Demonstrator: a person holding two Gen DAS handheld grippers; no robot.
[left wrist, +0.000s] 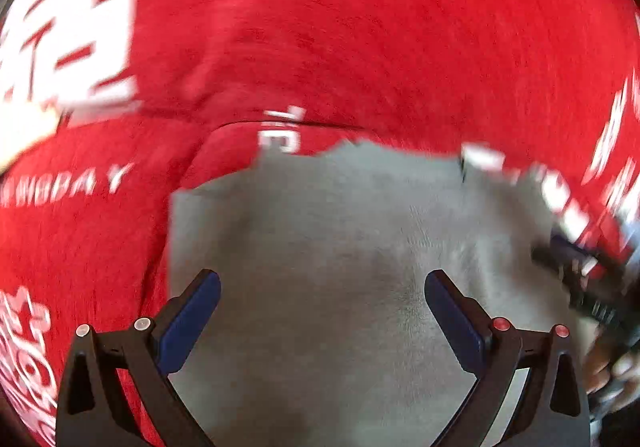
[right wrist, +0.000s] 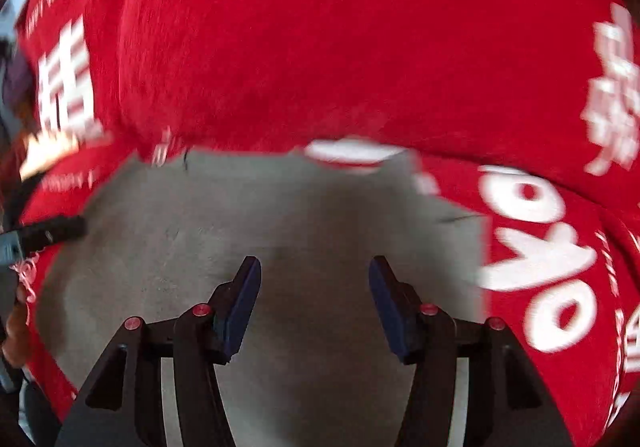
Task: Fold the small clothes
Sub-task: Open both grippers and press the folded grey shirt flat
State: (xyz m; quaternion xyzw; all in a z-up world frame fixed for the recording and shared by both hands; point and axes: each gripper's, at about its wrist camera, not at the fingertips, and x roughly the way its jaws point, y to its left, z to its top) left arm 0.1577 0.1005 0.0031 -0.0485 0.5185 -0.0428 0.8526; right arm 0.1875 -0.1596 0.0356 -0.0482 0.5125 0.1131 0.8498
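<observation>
A: Red cloth (left wrist: 360, 27) printed with white lettering covers our whole worktop, and it is the biggest thing either wrist view shows us.

B: Agreed. On it lies our grey garment (left wrist: 340, 239), spread fairly flat and fully on the red. Its far edge looks ragged, though motion blur may be doing that. We cannot tell what kind of garment it is.

A: We judge it light, soft and limp. It should drape and crease wherever we lift it, and it may slide over the red cloth.

B: So we would pinch an outer edge or a corner, thin enough to fit between the pads, taking care not to catch the red cloth underneath.

A: Our left gripper (left wrist: 322, 305) hangs over the near part of the grey fabric, jaws spread wide, nothing between them.

B: Our right gripper (right wrist: 315, 297) hangs over the same garment, jaws apart but less widely, also empty. From the left wrist view, it shows at the right edge with the hand (left wrist: 612, 371) that carries it; from the right wrist view, a dark finger of the left one pokes in at the left edge.

A: Containers?

B: We see none, so nothing to report inside any.
</observation>
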